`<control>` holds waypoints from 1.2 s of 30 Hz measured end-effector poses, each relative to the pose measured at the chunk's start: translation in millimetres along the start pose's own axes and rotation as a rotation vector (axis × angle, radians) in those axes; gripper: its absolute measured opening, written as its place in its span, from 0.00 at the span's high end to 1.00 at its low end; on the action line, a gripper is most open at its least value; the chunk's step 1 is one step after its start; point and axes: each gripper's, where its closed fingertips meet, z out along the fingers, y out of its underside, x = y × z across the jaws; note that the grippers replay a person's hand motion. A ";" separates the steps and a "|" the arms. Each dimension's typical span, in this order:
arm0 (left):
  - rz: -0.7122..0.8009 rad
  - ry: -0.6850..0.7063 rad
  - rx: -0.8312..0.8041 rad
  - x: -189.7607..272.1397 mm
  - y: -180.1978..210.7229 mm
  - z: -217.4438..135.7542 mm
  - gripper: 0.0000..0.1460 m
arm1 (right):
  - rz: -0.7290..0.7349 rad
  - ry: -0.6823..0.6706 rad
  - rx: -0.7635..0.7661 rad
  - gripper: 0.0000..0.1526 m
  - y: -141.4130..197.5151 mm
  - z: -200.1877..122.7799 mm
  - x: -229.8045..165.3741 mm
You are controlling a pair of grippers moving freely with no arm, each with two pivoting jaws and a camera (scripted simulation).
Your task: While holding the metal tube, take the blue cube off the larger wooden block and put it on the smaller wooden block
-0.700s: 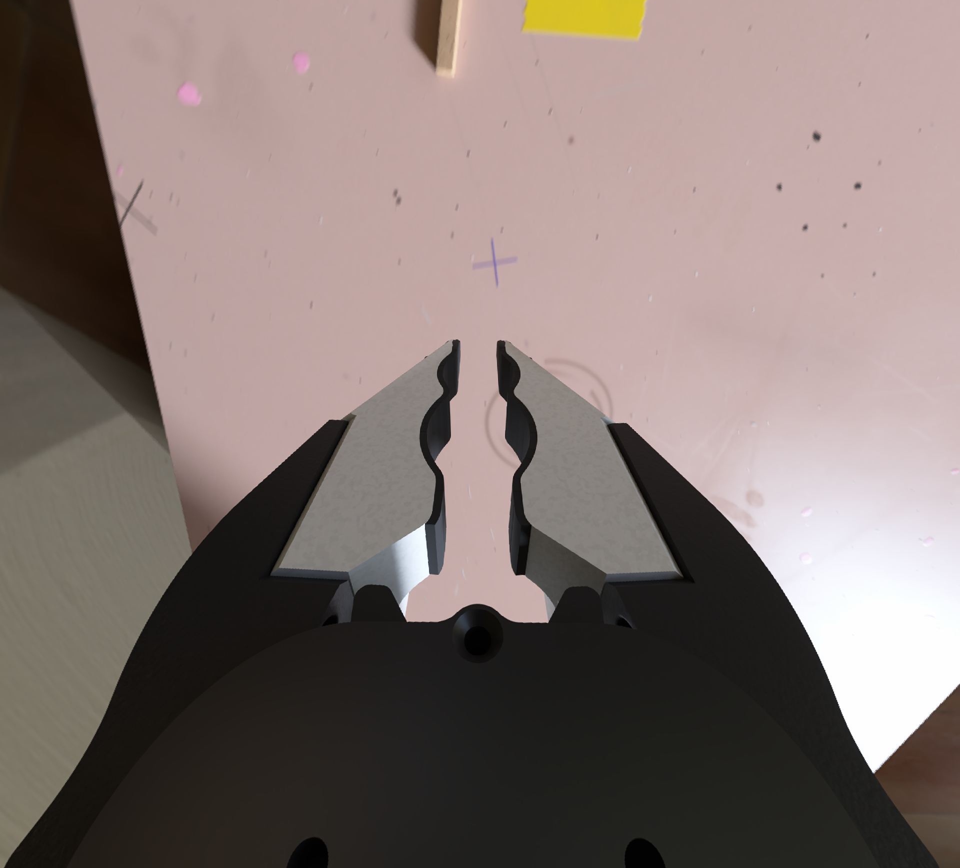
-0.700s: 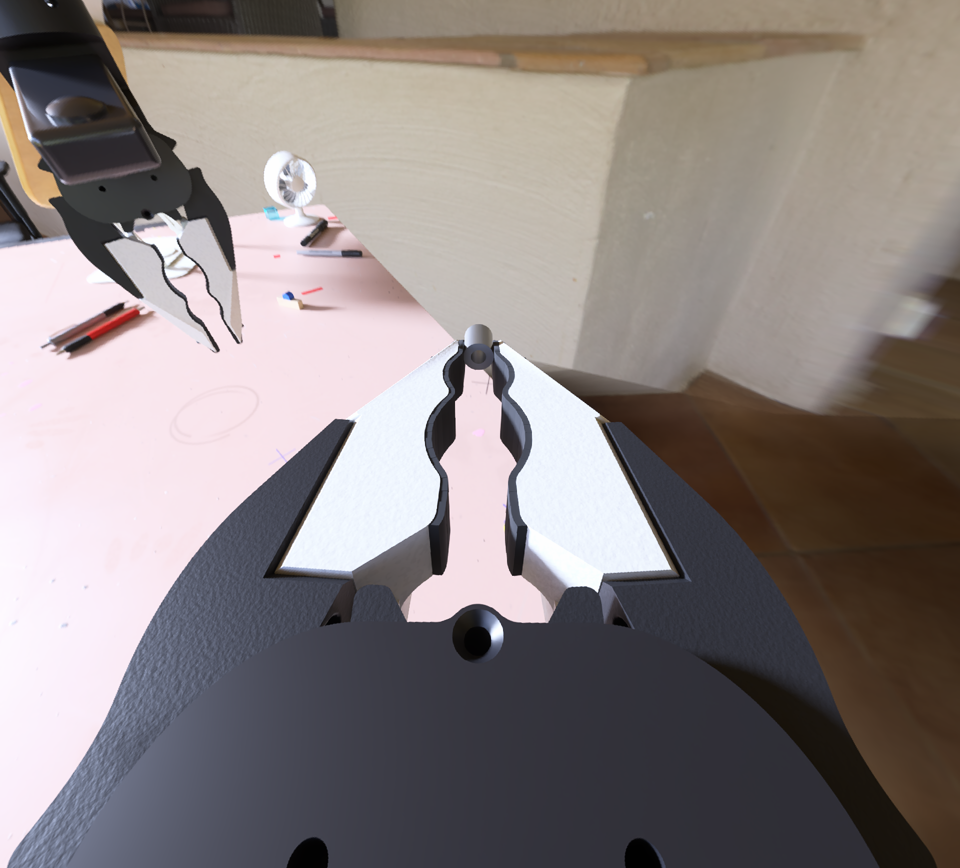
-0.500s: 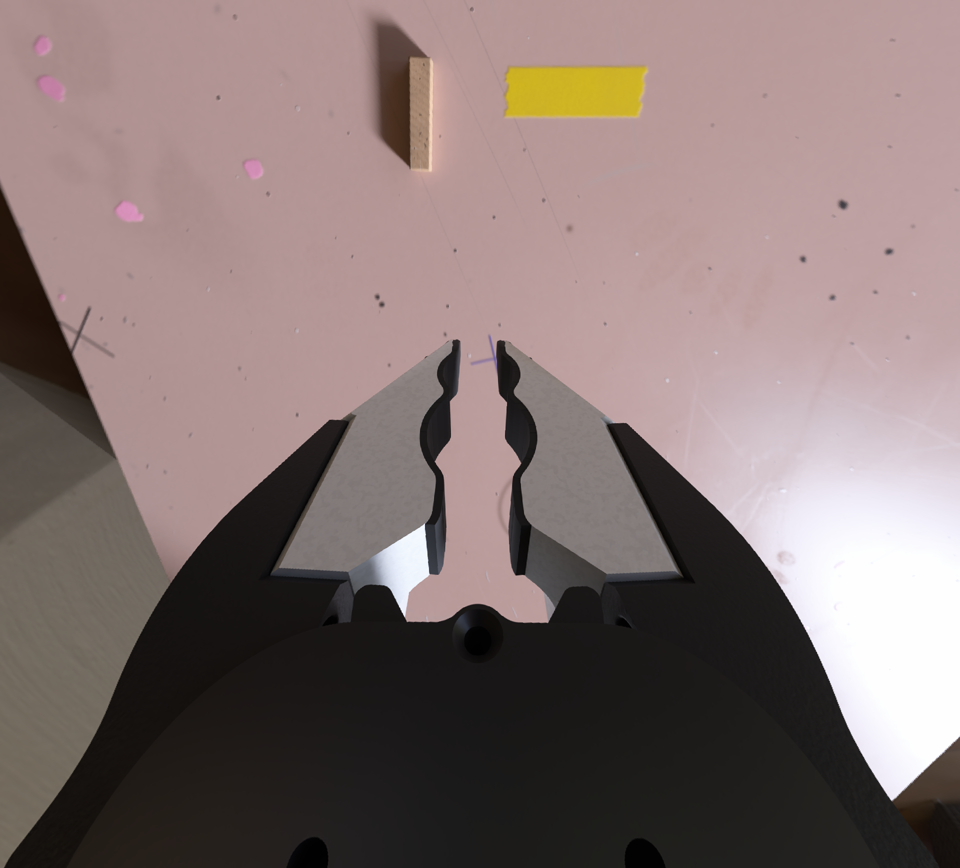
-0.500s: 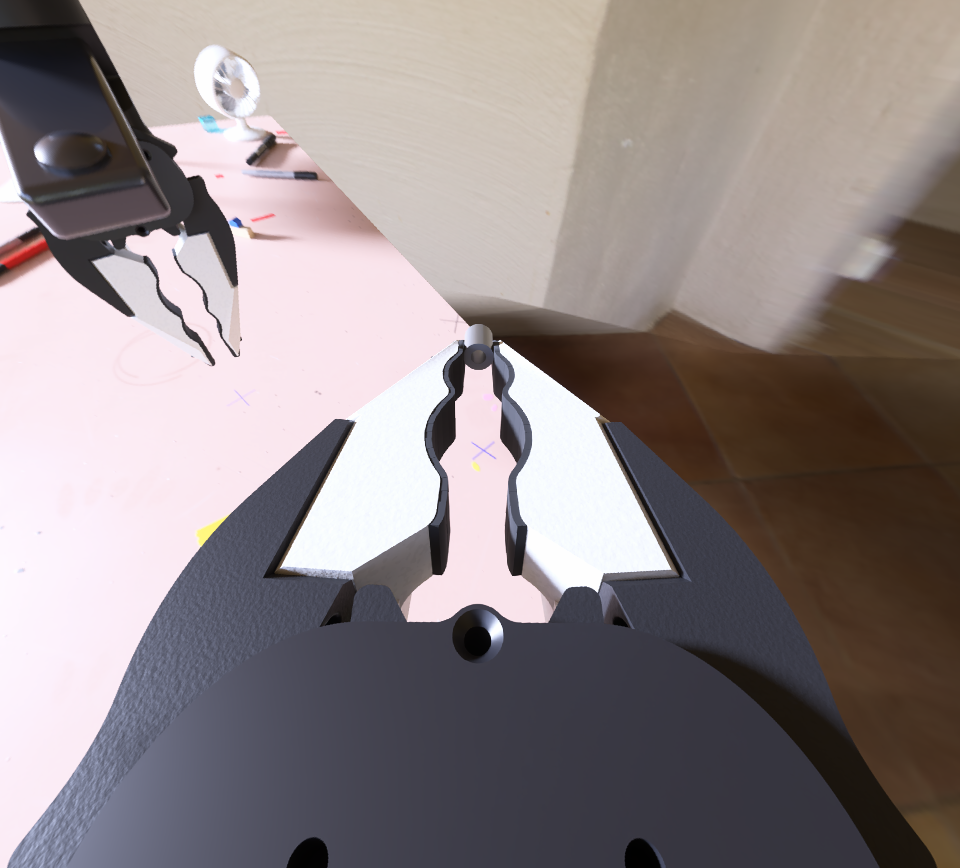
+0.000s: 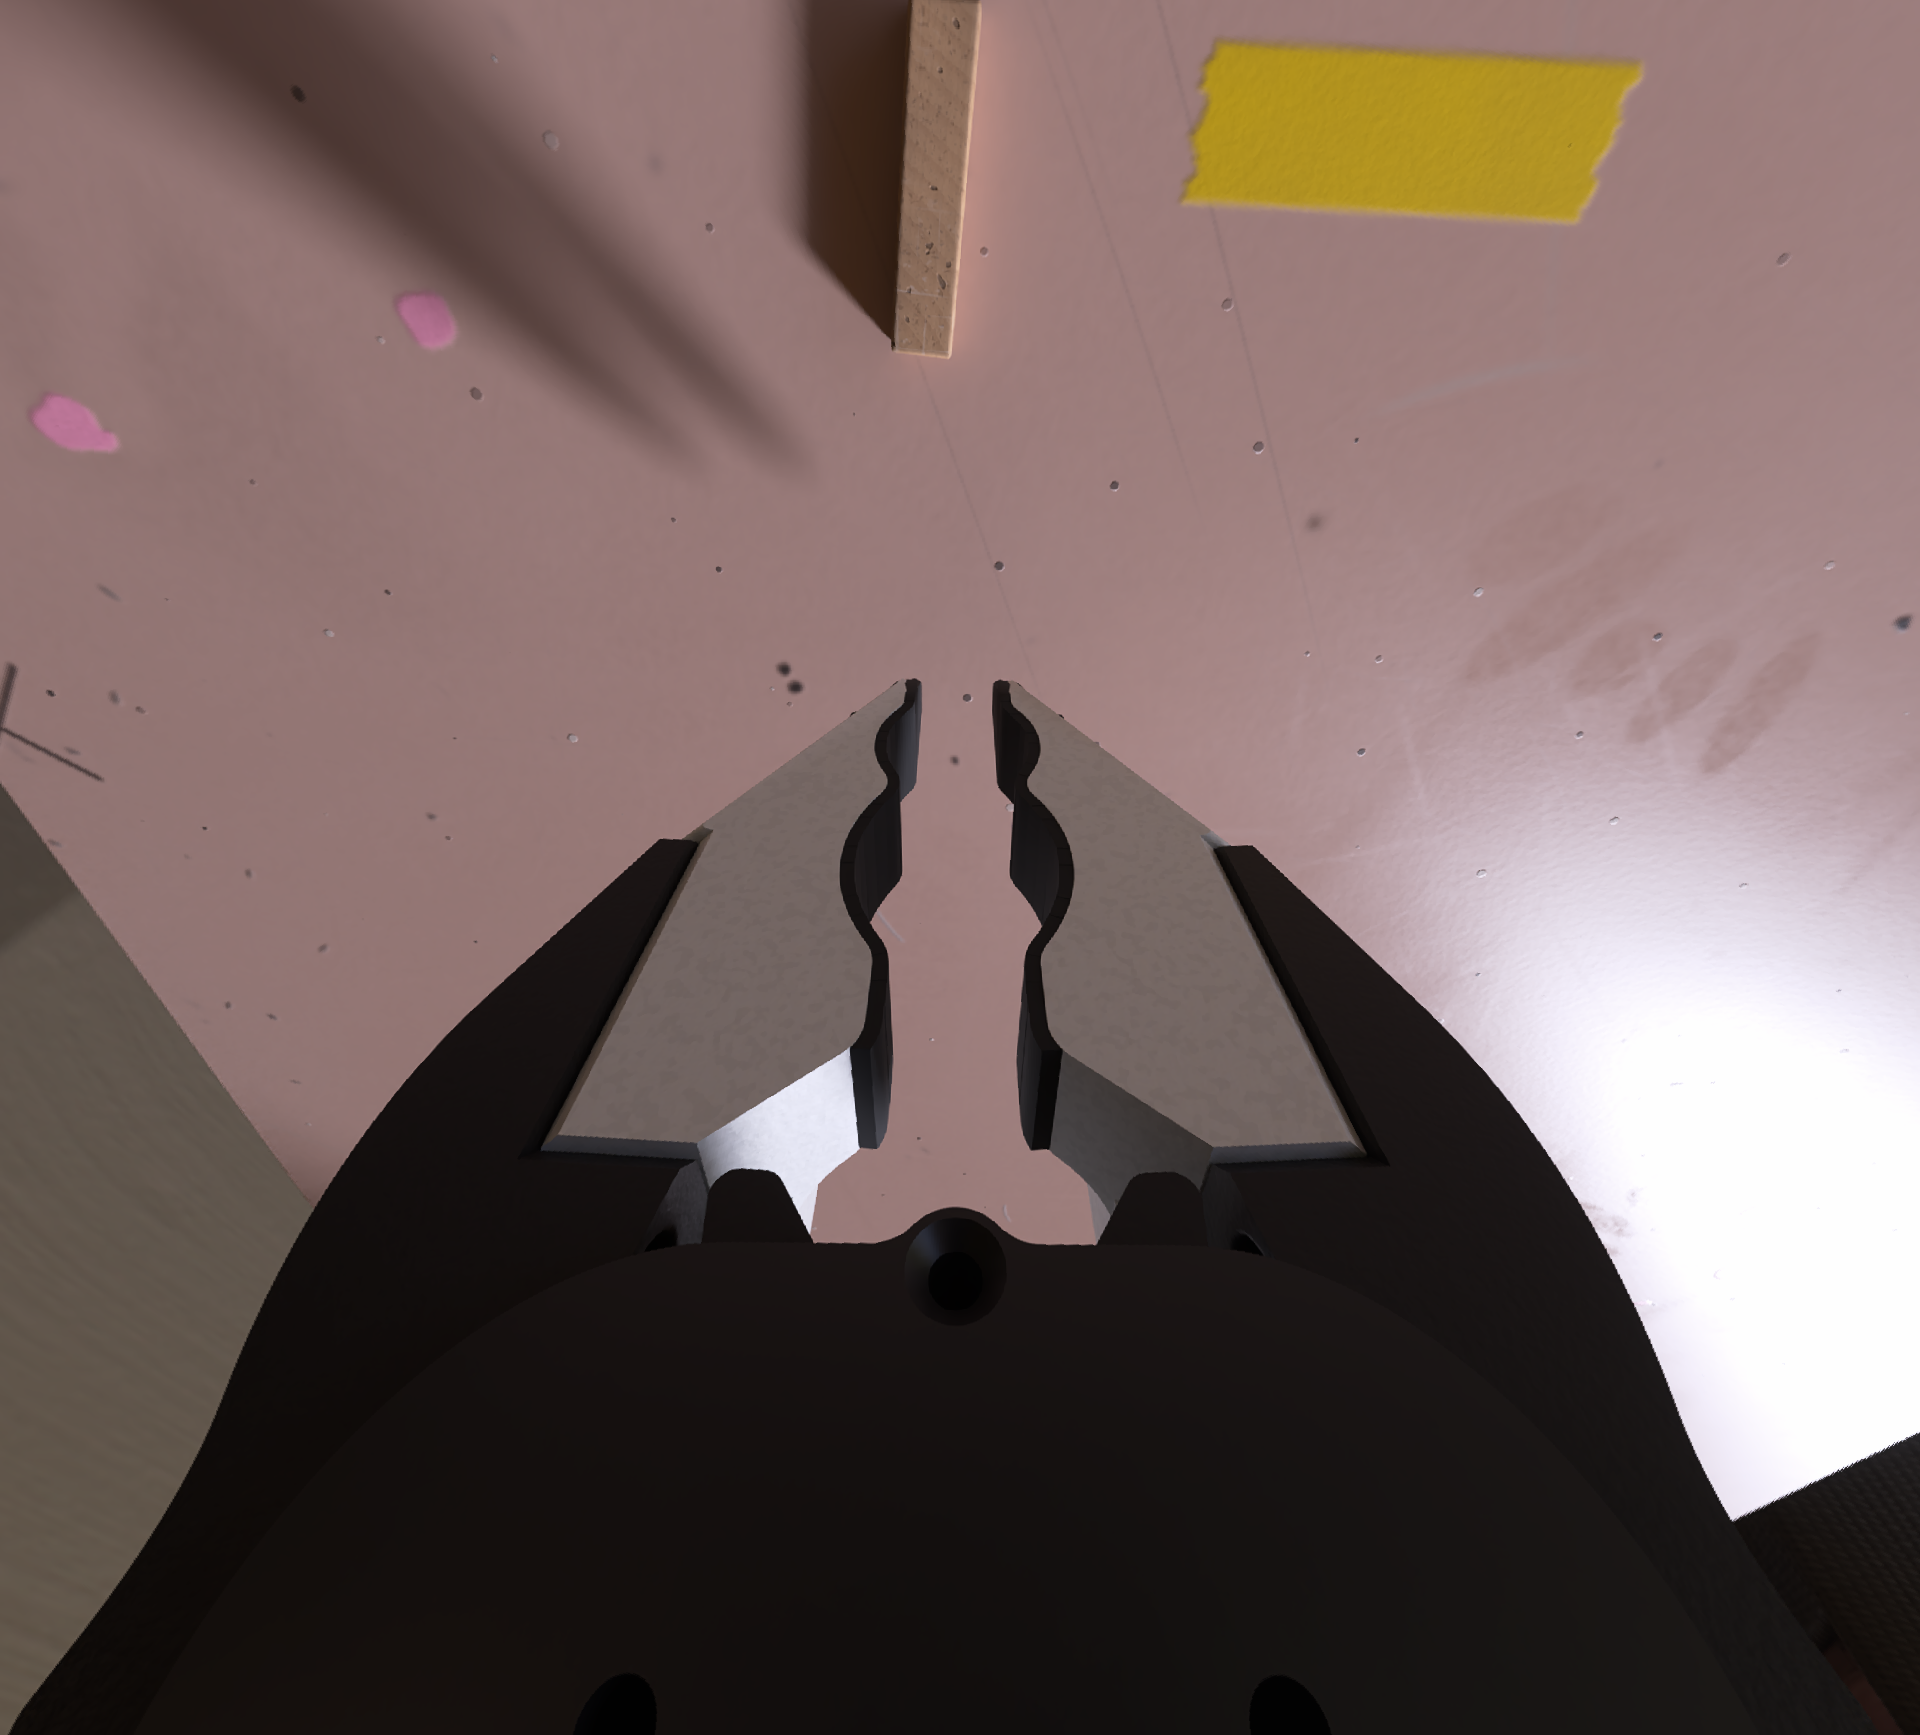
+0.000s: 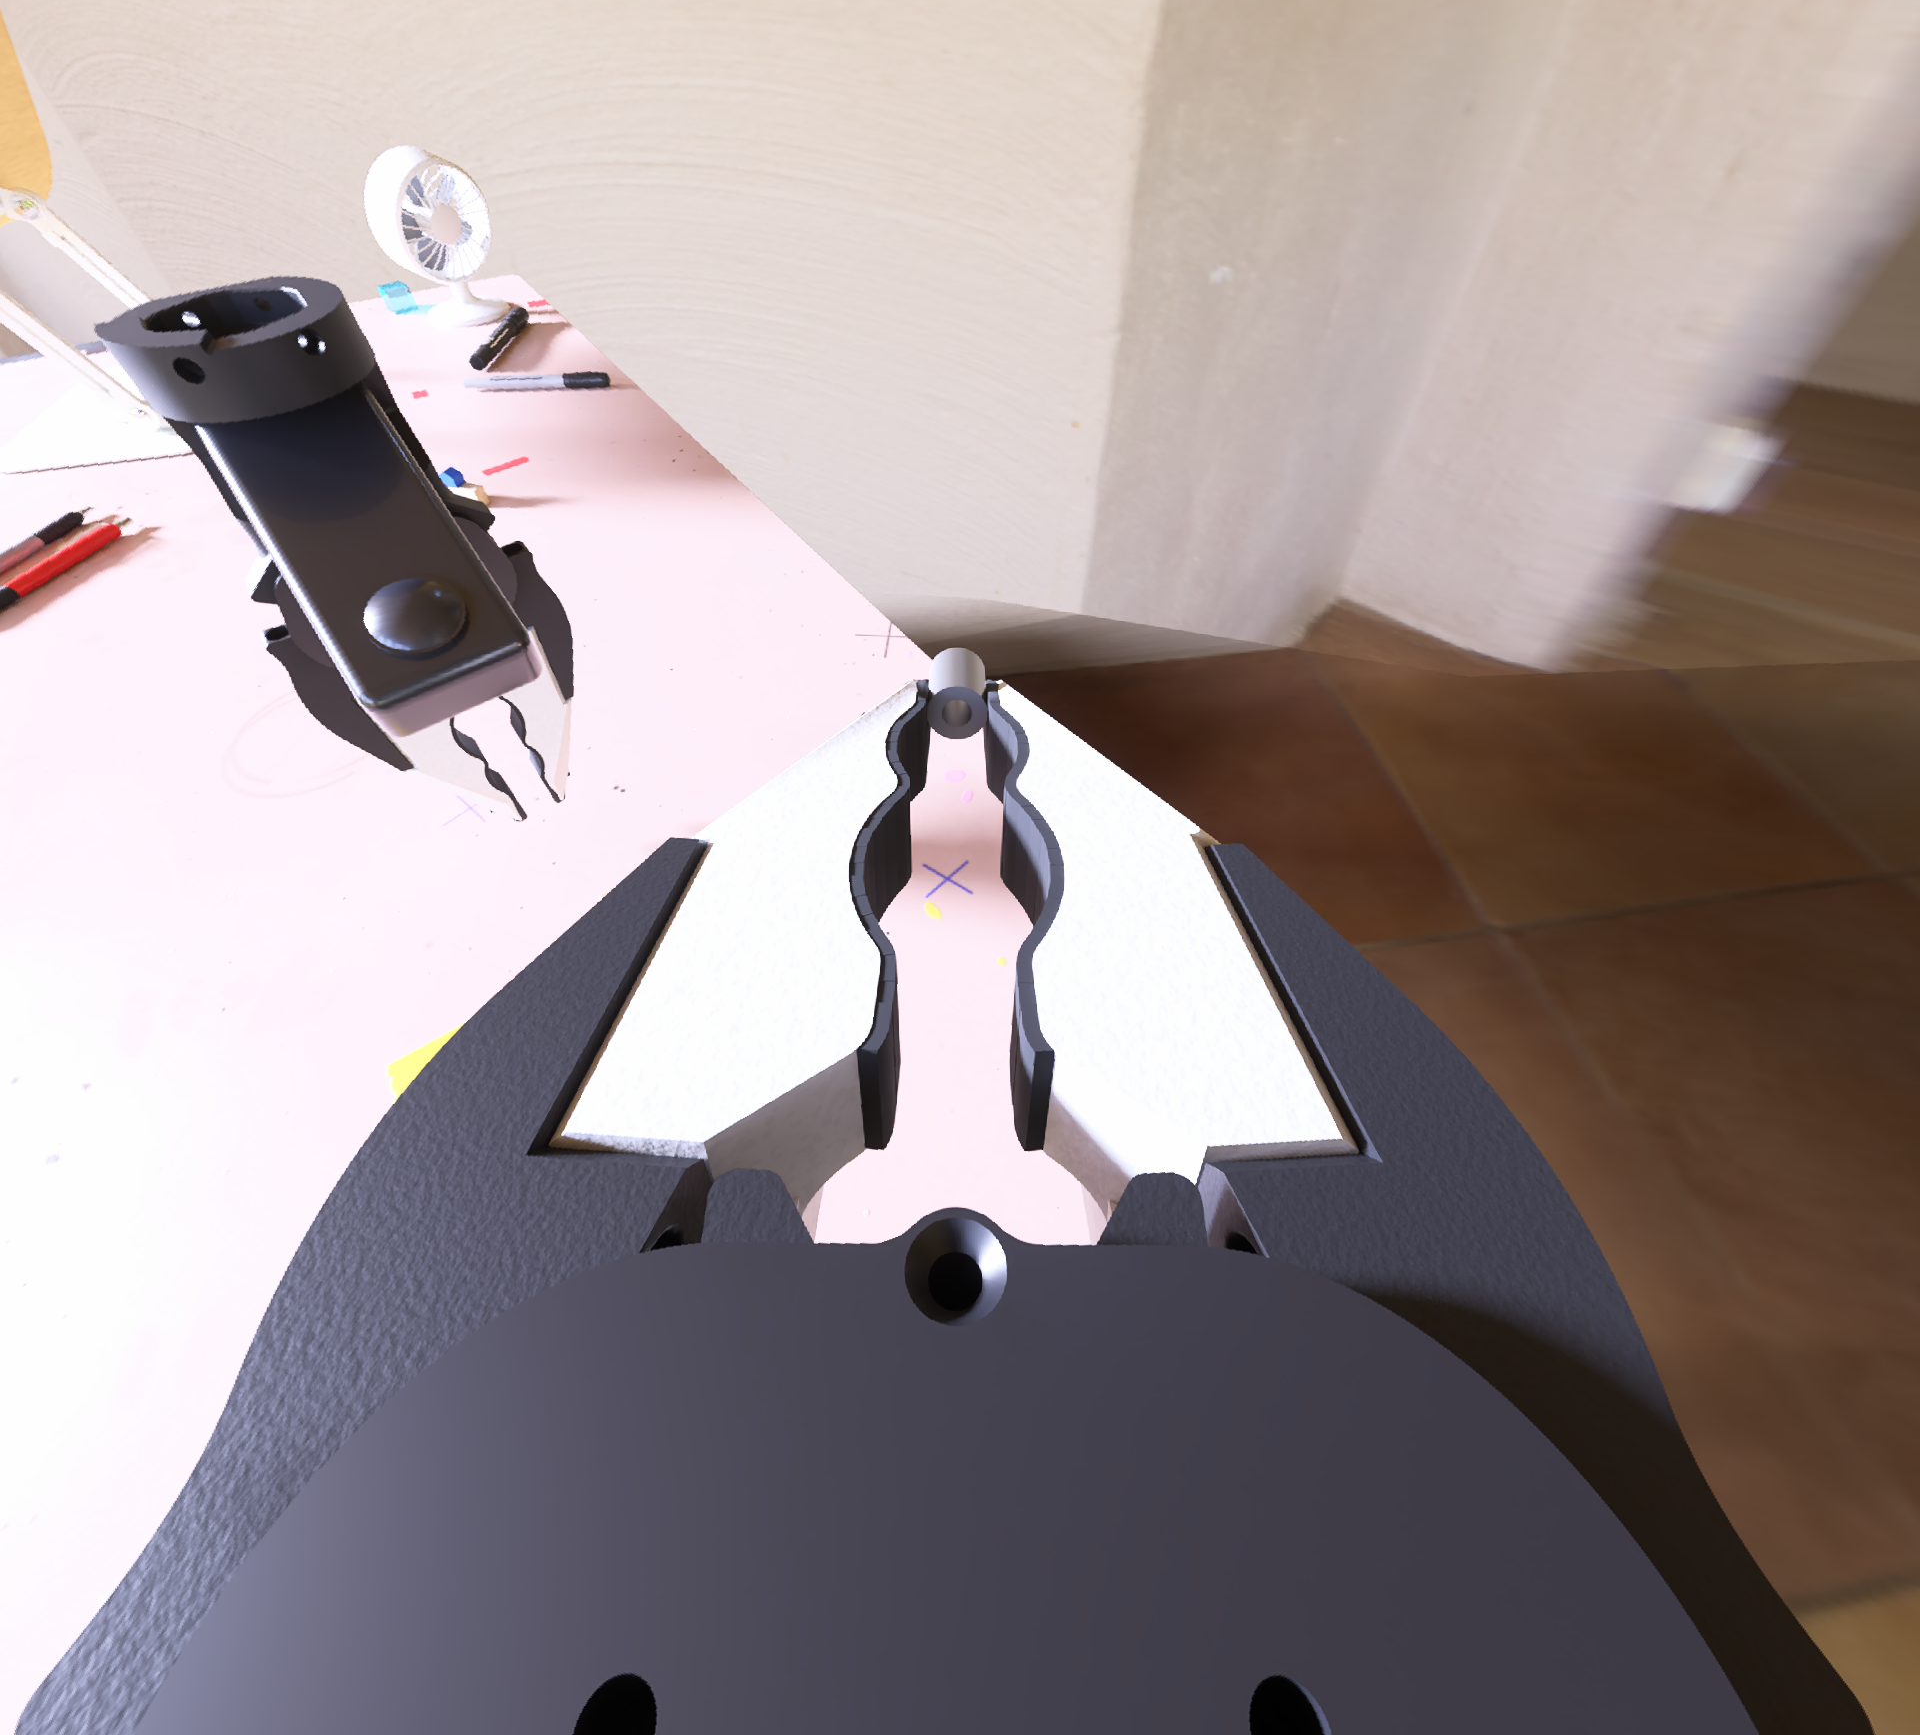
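My left gripper (image 5: pixel 954 693) is open and empty, with a narrow gap between its fingers, and points down at the pink table (image 5: pixel 1351 542). A thin wooden block (image 5: pixel 935 173) with nothing on it lies ahead of the fingertips. My right gripper (image 6: pixel 956 698) is shut on the small grey metal tube (image 6: pixel 957 693), held above the table's corner. In the right wrist view the left gripper (image 6: pixel 530 802) hangs tilted over the table. Behind it, a blue cube (image 6: pixel 452 478) sits on a wooden block (image 6: pixel 476 496), partly hidden.
A yellow tape strip (image 5: pixel 1403 132) lies right of the bare block. Pink spots (image 5: pixel 426 321) mark the table on the left. A small white fan (image 6: pixel 436 231), markers (image 6: pixel 540 381) and red pens (image 6: pixel 62 558) lie farther off. A cream wall (image 6: pixel 831 231) borders the table edge.
My left gripper has come lower and closer to the bare wooden block, which now looks larger. It tilts more steeply down. The right gripper still holds the tube and has turned slightly.
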 end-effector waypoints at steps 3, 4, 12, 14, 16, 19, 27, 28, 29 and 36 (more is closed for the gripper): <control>0.000 0.005 -0.016 1.1 1.8 4.4 0.91 | 0.001 -0.003 -0.001 0.94 0.4 0.3 0.5; 0.001 0.004 -0.023 1.2 2.5 5.6 0.91 | 0.002 -0.003 0.000 0.94 0.4 0.2 0.6; -0.003 0.009 -0.034 1.5 4.7 9.9 0.91 | 0.007 -0.003 0.010 0.94 -0.4 -2.5 2.0; -0.006 0.016 -0.032 1.7 4.7 9.9 0.91 | 0.009 -0.003 0.012 0.94 -0.3 -2.8 2.3; -0.010 0.023 -0.031 1.8 4.7 10.0 0.91 | 0.010 -0.003 0.011 0.94 0.2 -3.0 2.7; -0.012 0.030 -0.031 2.0 4.7 10.0 0.91 | 0.012 0.000 0.010 0.94 0.9 -3.5 3.6; -0.011 0.033 -0.047 2.7 4.5 10.3 0.91 | 0.018 0.006 0.016 0.94 1.6 -6.5 5.8; -0.012 0.032 -0.046 2.8 4.6 10.4 0.91 | 0.020 0.006 0.018 0.94 1.6 -6.8 6.0; -0.013 0.032 -0.045 3.0 4.6 10.5 0.91 | 0.022 0.006 0.020 0.94 1.7 -7.2 6.2; -0.023 0.034 -0.027 4.1 4.8 11.0 0.82 | 0.032 0.007 0.024 0.94 3.5 -8.9 8.1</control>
